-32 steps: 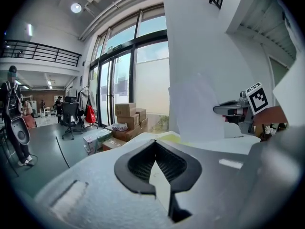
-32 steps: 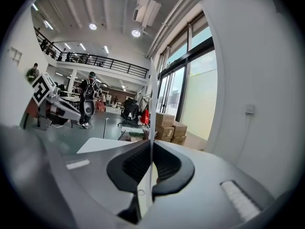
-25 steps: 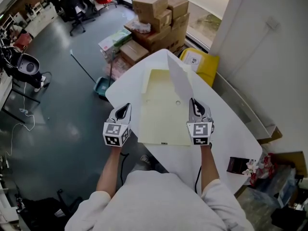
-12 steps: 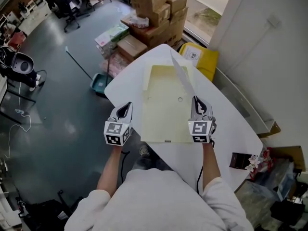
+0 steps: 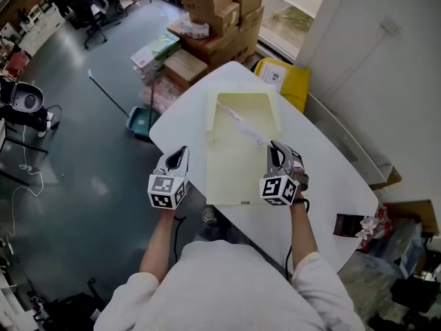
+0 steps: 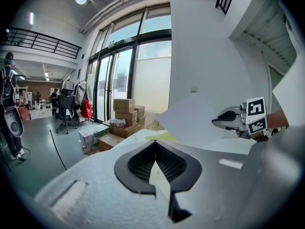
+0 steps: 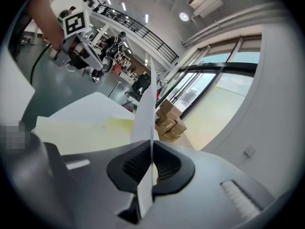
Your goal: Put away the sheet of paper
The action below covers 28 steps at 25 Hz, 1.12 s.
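A white sheet of paper (image 5: 245, 127) hangs tilted over an open pale yellow folder (image 5: 238, 174) that lies on the white table (image 5: 185, 123). My right gripper (image 5: 276, 152) is shut on the sheet's near edge, at the folder's right side. In the right gripper view the sheet (image 7: 145, 109) runs edge-on out of the closed jaws, with the folder (image 7: 88, 126) below it. My left gripper (image 5: 176, 158) hovers off the table's left edge, shut with nothing in it. In the left gripper view, the sheet (image 6: 190, 122) and the right gripper (image 6: 218, 121) show at the right.
Stacked cardboard boxes (image 5: 220, 12) and a yellow bin (image 5: 286, 81) stand beyond the table's far end. A teal dustpan (image 5: 141, 124) lies on the floor to the left. A dark object (image 5: 348, 224) sits near the table's right end. A white wall runs along the right.
The right gripper has shifted slightly left and tipped the sheet from edge-on upright down toward the folder. The left gripper has hardly moved.
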Available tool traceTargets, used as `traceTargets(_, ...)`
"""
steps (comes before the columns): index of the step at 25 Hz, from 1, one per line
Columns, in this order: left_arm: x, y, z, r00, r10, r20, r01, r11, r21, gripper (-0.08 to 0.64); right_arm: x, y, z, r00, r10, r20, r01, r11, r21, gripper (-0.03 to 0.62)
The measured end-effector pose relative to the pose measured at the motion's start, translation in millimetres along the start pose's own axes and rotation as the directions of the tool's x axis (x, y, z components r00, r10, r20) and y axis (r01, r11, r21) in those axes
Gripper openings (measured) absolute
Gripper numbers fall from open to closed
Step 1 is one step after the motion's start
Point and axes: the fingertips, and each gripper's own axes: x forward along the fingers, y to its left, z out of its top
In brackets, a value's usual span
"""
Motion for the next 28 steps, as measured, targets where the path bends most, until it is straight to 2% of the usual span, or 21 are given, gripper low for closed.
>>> traceTargets(4, 1.1, 0.9, -4.7, 1.000, -0.005, -0.007, 0.005, 1.000, -0.005, 0.006, 1.6, 13.3, -3.1, 1.000, 0.019, -0.017, -0.020, 0.998, -0.064, 0.002)
traceTargets(7, 0.8, 1.4, -5.9, 1.000, -0.007, -0.007, 0.007, 1.000, -0.007, 0.006, 1.3, 28.1, -6.5, 0.998, 0.048, -0.034, -0.052, 0.987, -0.152, 0.002)
traceTargets(12, -0.7, -1.7, -8.0, 1.000, -0.008, -0.008, 0.008, 1.000, -0.012, 0.006, -1.4, 53.6, -14.0, 0.994, 0.093, -0.058, -0.107, 0.942, -0.319, 0.002)
traceTargets(16, -1.1, -3.9, -10.2, 1.000, -0.010, -0.007, 0.010, 1.000, -0.015, 0.006, -2.1, 68.5, -22.8, 0.990, 0.122, -0.075, -0.142, 0.907, -0.397, 0.002)
traceTargets(21, -1.3, -5.7, -10.2, 1.000, -0.009, -0.006, 0.009, 1.000, -0.015, 0.006, -1.2, 80.4, -36.0, 0.984, 0.146, -0.104, -0.177, 0.887, -0.427, 0.002)
traceTargets(28, -8.2, -4.3, -19.3, 1.000, -0.004, -0.025, 0.003, 1.000, -0.021, 0.006, 1.0, 113.7, -62.7, 0.964, 0.203, -0.173, -0.258, 0.874, -0.412, 0.002)
